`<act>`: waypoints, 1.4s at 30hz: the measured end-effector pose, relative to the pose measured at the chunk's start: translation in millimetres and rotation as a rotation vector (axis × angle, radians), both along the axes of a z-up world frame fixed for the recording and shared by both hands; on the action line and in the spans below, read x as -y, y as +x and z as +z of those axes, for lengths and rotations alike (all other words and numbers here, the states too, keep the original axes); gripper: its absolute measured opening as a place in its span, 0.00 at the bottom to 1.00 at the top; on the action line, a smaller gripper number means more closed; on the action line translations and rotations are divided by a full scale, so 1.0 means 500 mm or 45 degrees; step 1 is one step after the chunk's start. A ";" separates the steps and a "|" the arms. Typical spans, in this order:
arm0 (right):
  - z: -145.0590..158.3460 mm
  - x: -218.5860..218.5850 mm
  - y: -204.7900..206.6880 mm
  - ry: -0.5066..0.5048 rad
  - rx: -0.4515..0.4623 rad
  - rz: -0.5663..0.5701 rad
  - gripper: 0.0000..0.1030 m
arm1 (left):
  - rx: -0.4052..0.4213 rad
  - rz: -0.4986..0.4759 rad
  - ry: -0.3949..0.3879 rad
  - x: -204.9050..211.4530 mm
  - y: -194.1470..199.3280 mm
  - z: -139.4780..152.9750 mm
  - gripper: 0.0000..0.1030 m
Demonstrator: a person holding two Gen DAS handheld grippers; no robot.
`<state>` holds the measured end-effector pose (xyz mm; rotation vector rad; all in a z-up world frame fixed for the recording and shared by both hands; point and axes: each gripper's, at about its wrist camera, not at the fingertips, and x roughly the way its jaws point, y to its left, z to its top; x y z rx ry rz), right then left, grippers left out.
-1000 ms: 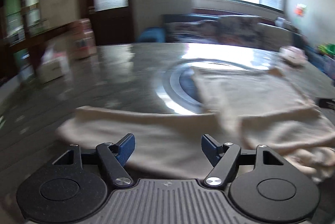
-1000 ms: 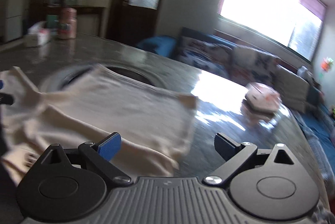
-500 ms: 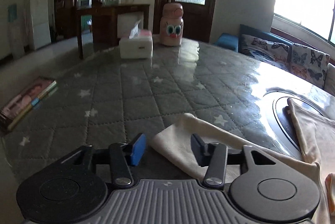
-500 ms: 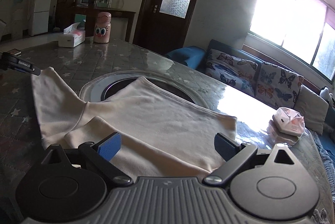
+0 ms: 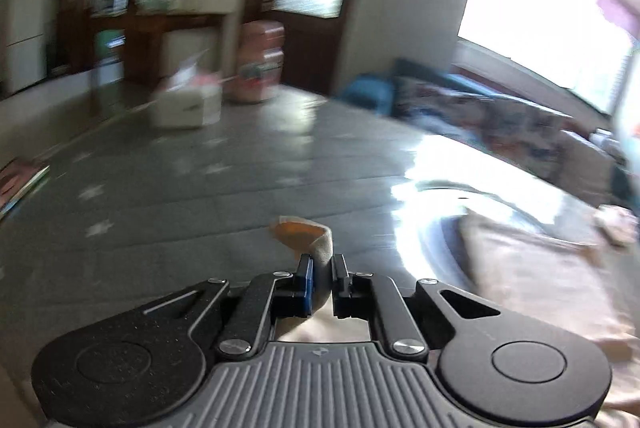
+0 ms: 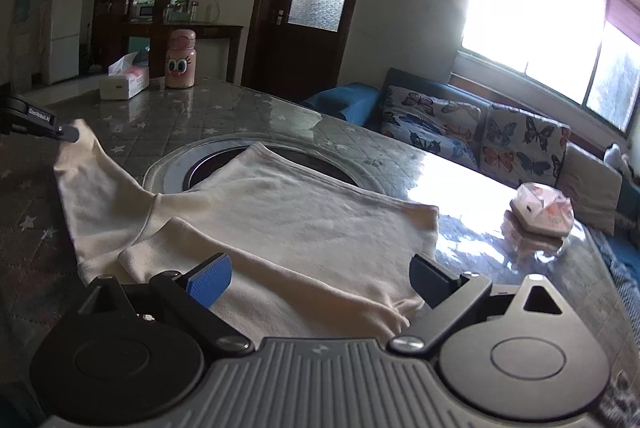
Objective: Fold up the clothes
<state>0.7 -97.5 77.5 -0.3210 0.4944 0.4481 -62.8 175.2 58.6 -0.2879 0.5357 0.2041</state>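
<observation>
A cream long-sleeved shirt (image 6: 304, 220) lies spread on the grey star-quilted table (image 6: 224, 107), partly over a round inset ring (image 6: 168, 167). My left gripper (image 5: 323, 260) has its jaws closing hard on the sleeve cuff (image 5: 304, 232), and the cloth is pinched between the pads and raised off the table. In the right wrist view the left gripper (image 6: 66, 132) shows at the far left, with the sleeve (image 6: 88, 167) hanging from it. My right gripper (image 6: 320, 276) stands open just above the shirt's near edge, with nothing pressed between its pads.
A tissue box (image 6: 124, 81) and a pink bottle with a cartoon face (image 6: 181, 59) stand at the table's far left. A pink-and-white packet (image 6: 542, 211) lies at the right. A butterfly-print sofa (image 6: 480, 131) runs behind. A book (image 5: 20, 179) lies at the left edge.
The left gripper's jaws have closed on the sleeve cuff and lifted it off the table, and its view swung and blurred. The right gripper has stayed open over the shirt.
</observation>
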 end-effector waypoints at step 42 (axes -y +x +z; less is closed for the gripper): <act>-0.083 0.057 0.078 0.138 -0.337 -0.109 0.17 | -0.074 -0.695 0.100 0.183 -0.033 -0.047 0.28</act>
